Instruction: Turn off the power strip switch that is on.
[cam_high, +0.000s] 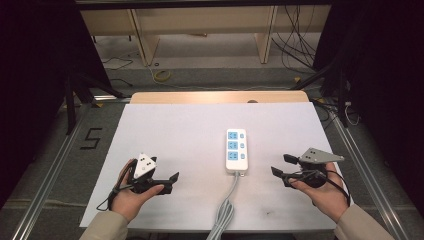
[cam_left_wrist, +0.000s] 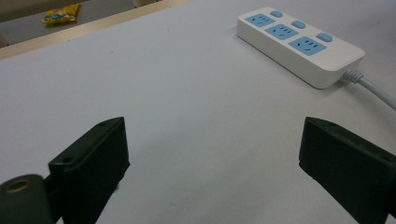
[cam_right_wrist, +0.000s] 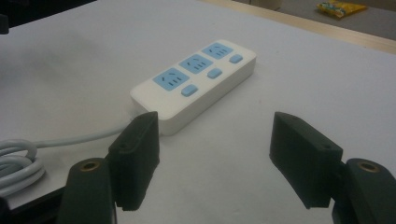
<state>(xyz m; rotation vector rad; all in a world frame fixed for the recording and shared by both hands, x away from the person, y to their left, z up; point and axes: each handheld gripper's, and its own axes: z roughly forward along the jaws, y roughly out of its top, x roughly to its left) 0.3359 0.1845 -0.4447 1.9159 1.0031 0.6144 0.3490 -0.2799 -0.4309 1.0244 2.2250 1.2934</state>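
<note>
Covering most of the table (cam_high: 215, 97) is a white sheet (cam_high: 175, 130), with a strip of bare wood showing along its far edge. On the sheet, a little right of centre, lies a white power strip (cam_high: 236, 150) with three blue sockets in a row and a small blue switch beside each — its long side runs away from the person, and its white cord (cam_high: 226, 207) leaves the near end and trails off the near edge of the sheet, looped in the right gripper view. The left gripper (cam_high: 172, 182) sits in the left hand (cam_high: 129, 196) at the near left, jaws wide apart and holding nothing, well apart from the strip. The right gripper (cam_high: 283, 165) sits in the right hand (cam_high: 327, 194) at the near right, jaws also spread and empty — near the strip's cord end but not touching it.
</note>
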